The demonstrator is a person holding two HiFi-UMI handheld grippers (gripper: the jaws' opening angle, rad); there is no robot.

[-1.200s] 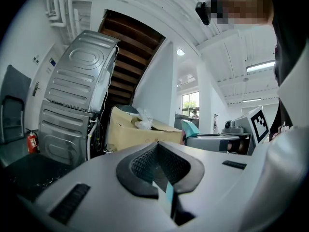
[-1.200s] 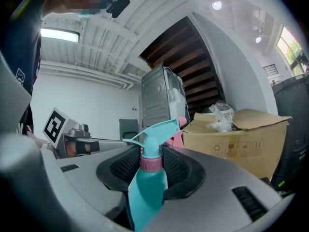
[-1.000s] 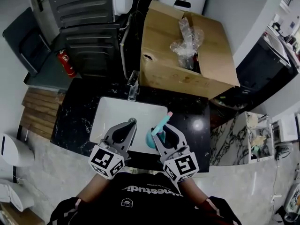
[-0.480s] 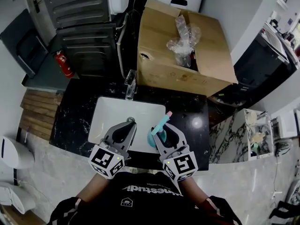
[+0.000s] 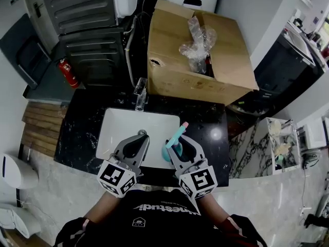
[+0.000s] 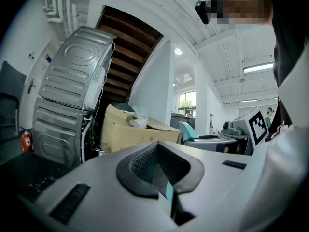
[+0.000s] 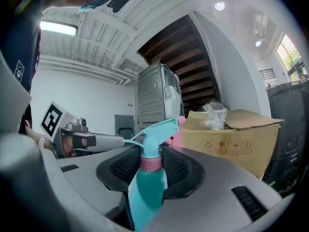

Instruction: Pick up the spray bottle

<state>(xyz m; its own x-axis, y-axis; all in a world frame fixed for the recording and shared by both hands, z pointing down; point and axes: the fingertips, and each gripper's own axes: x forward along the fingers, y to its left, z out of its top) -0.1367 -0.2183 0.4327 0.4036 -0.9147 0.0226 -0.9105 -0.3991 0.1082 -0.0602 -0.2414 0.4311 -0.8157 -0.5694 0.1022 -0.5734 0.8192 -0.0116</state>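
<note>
- Gripping the teal spray bottle (image 7: 147, 190) just below its pink collar, the right gripper (image 5: 178, 139) is holding it over the right side of the white sink (image 5: 123, 123).
- The left gripper (image 5: 142, 133) is hovering beside it, jaws pressing together on nothing.
- A cardboard box (image 5: 175, 73) is sitting behind the dark tabletop (image 5: 212, 130).

Left gripper (image 5: 142, 133) closed, right gripper (image 5: 177, 141) clamped, both level

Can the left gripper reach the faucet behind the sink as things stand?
Probably yes. Only the bare sink lies between the left gripper and the faucet, and the right gripper with the spray bottle is off to the side. Its jaws are shut, so they'd need opening.
</note>
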